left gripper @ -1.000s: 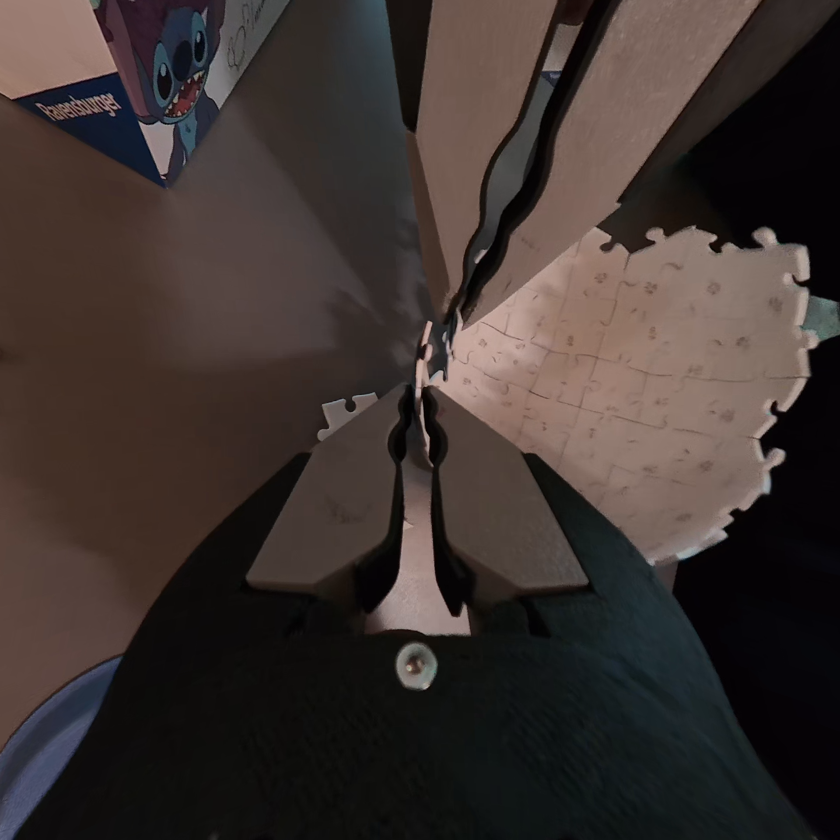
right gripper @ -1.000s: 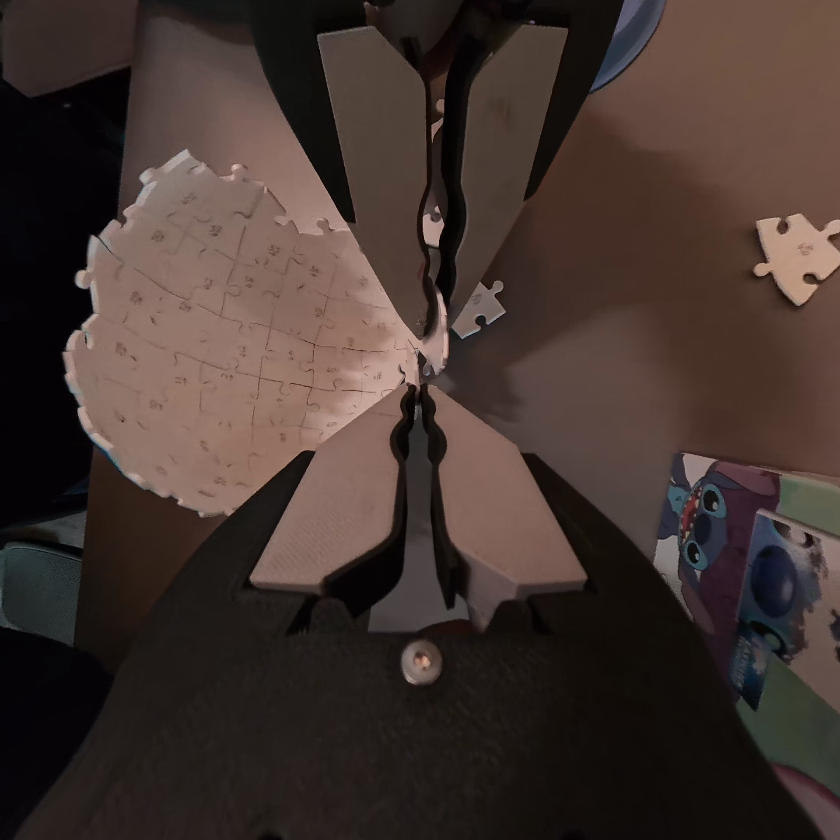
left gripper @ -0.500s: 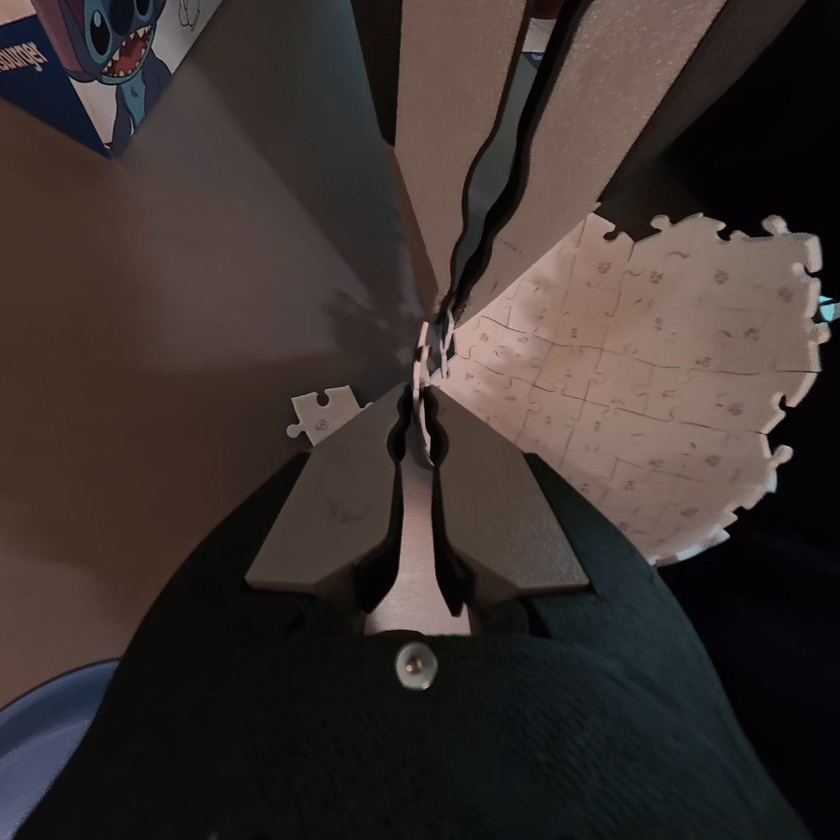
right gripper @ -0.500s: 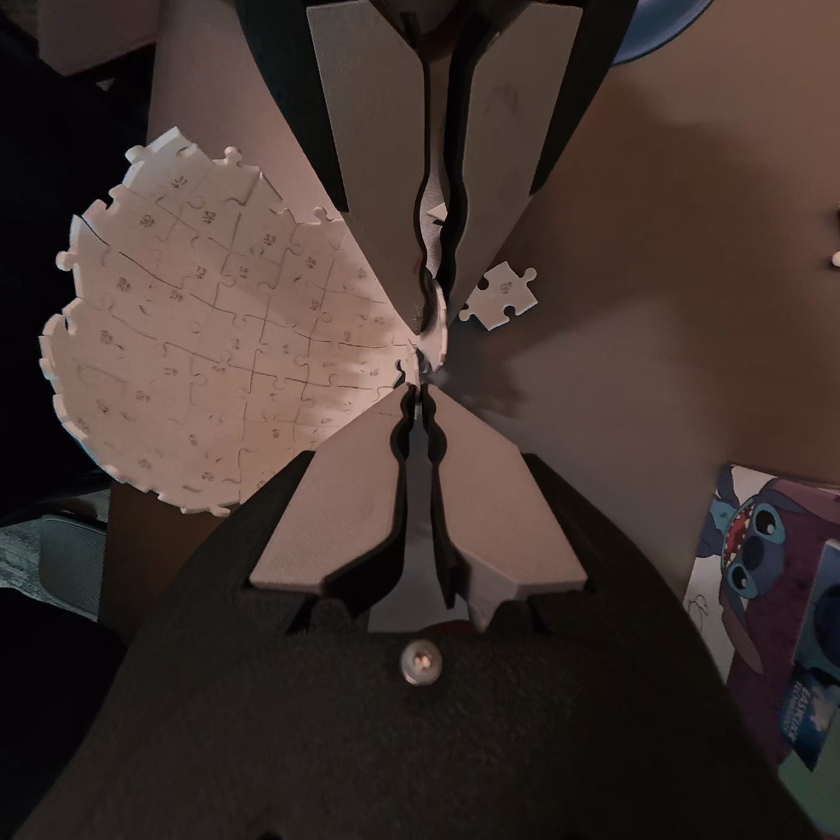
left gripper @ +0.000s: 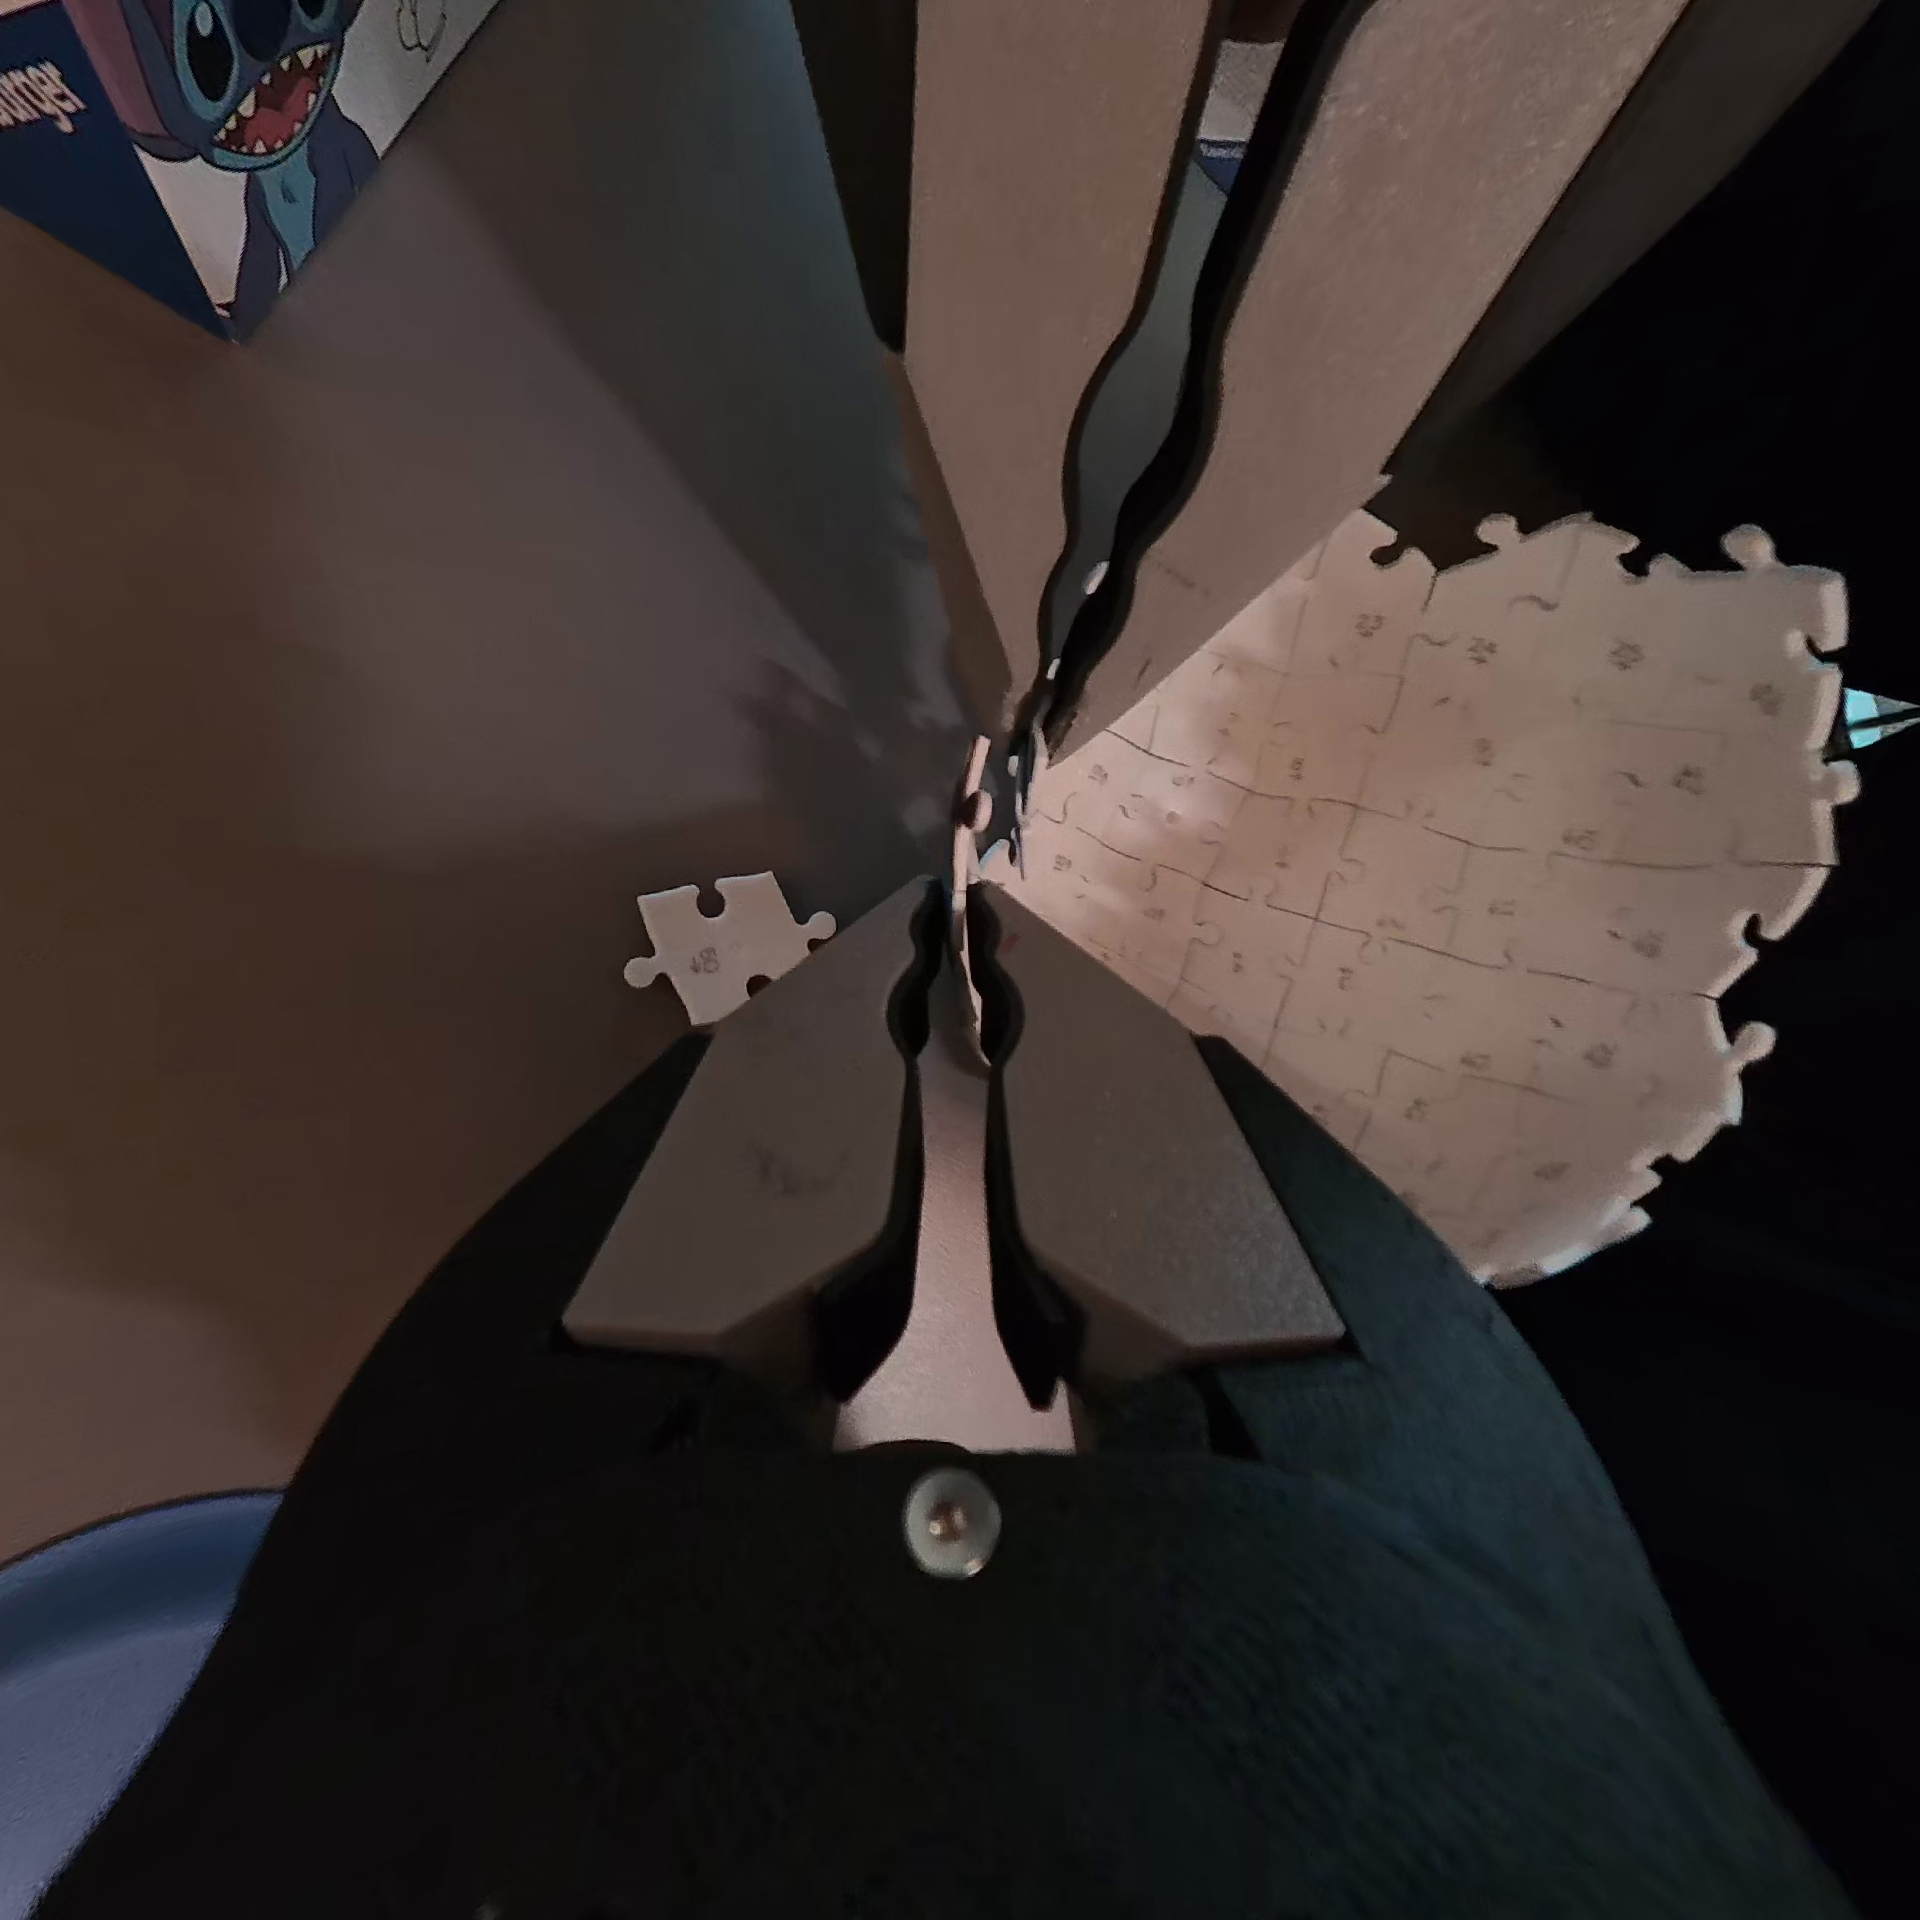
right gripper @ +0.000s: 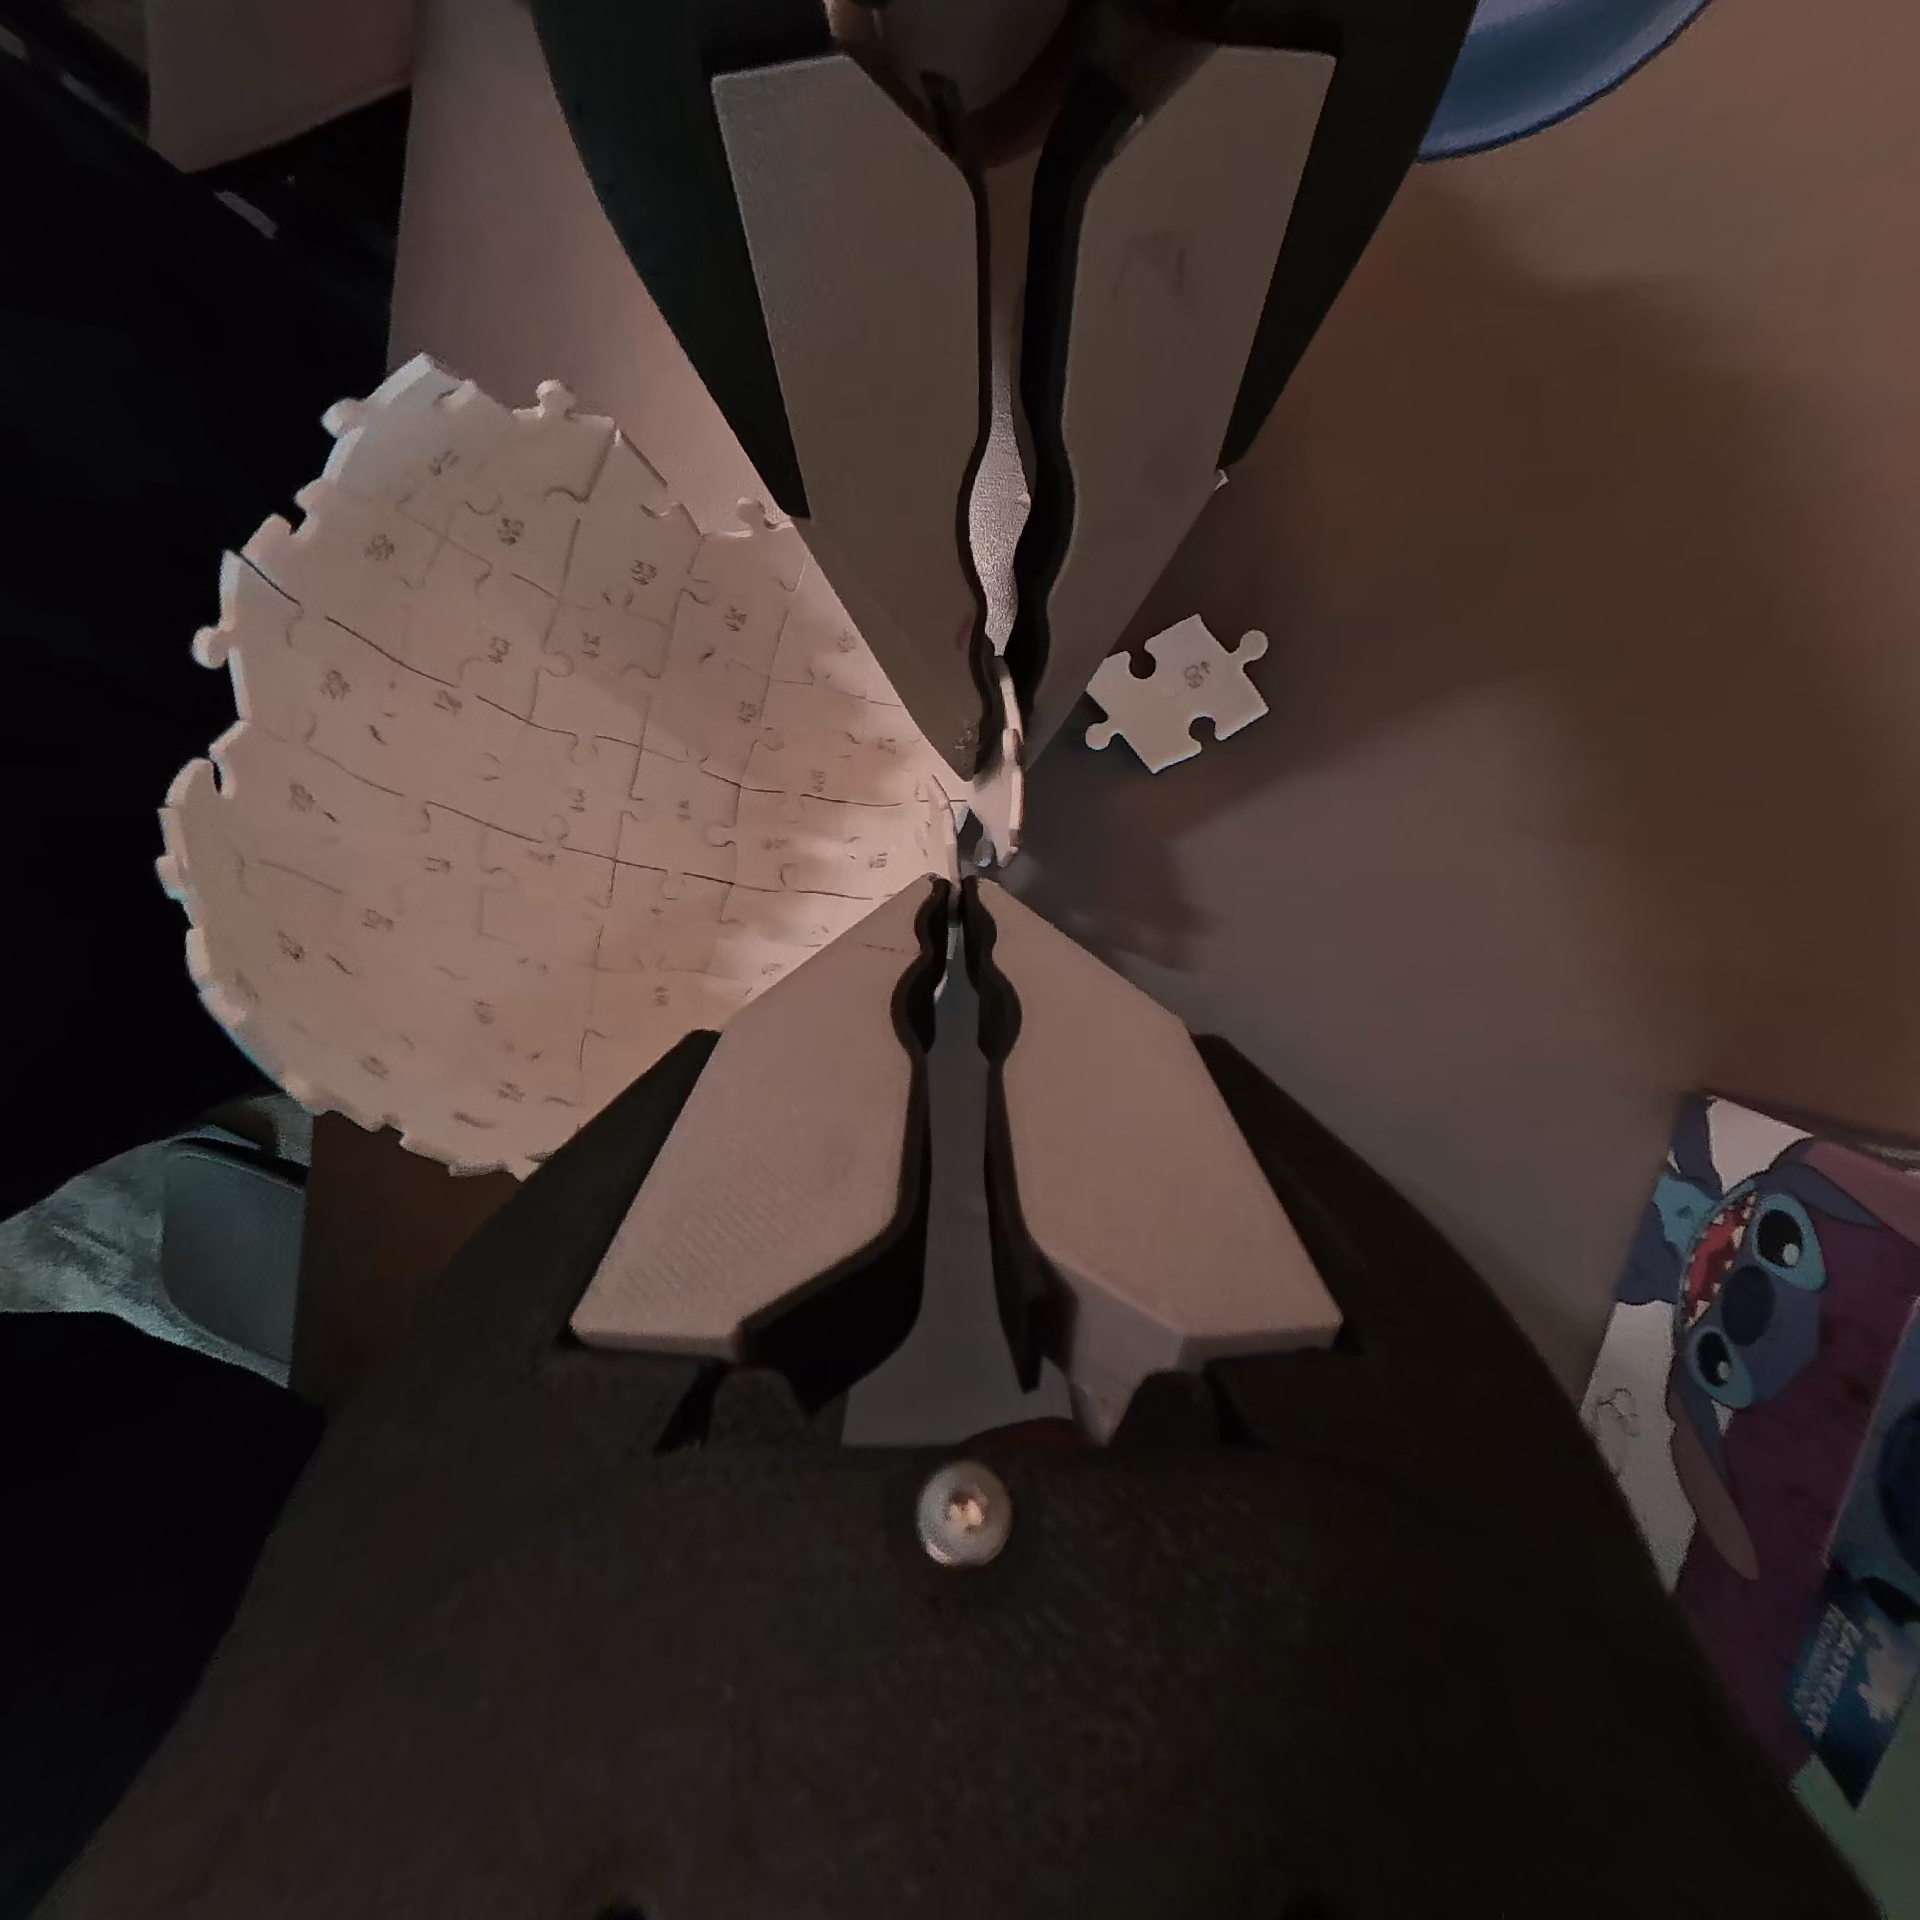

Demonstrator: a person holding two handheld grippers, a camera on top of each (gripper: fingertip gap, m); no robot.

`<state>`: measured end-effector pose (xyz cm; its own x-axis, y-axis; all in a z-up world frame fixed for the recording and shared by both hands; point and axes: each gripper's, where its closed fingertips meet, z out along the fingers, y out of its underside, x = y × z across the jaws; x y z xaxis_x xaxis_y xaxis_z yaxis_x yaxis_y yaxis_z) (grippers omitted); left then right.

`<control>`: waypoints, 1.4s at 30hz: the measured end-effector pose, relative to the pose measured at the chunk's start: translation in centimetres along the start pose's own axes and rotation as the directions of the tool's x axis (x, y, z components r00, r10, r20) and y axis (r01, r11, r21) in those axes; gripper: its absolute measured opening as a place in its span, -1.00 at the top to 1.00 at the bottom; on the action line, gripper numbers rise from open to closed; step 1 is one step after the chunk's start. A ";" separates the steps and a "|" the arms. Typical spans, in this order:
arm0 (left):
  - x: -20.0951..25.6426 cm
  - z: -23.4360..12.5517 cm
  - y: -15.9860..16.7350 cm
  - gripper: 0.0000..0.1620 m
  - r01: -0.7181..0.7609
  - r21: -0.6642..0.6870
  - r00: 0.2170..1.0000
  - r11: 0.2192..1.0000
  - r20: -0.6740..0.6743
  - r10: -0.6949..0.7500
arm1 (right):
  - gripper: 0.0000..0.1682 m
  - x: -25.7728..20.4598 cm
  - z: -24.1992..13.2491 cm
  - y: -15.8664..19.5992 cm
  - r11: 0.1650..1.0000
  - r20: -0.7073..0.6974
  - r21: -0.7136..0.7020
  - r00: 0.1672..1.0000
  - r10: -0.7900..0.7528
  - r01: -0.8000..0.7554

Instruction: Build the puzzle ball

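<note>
In the left wrist view we begin at ten o'clock, where a puzzle box printed with a blue cartoon creature stands on the brown surface. A blue rounded thing cuts in at eight o'clock; we cannot tell what it is. Toward nine o'clock of centre a loose puzzle piece lies blank side up on the surface, just beside our left gripper. That gripper is clenched on the rim of the half-built puzzle ball, a pale curved shell of joined pieces whose numbered inner face spreads toward three o'clock. From twelve o'clock the right gripper reaches down and meets the same stretch of rim.

In the right wrist view the puzzle ball fills the nine o'clock side, its jagged edge hanging past the surface over a dark area. Our right gripper is clenched on the shell's rim at centre. Just above it the left gripper comes in from twelve o'clock, also pinching the rim, where one pale piece sits edge-on between the two grippers. The loose puzzle piece lies at two o'clock of centre, and the puzzle box sits at four o'clock.
</note>
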<state>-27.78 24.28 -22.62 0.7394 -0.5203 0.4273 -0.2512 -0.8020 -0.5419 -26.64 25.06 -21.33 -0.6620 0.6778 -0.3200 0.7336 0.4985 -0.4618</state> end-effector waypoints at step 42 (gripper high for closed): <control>-0.8 0.4 1.0 0.93 0.107 -0.005 0.994 0.994 -0.028 -0.107 | 1.00 0.8 1.6 0.9 0.987 0.081 -0.133 0.991 0.102 -0.091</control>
<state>-28.42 23.97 -23.80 0.7445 -0.4394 0.5026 -0.1741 -0.8546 -0.4893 -26.81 25.16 -23.34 -0.5936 0.6792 -0.4317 0.8047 0.5019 -0.3169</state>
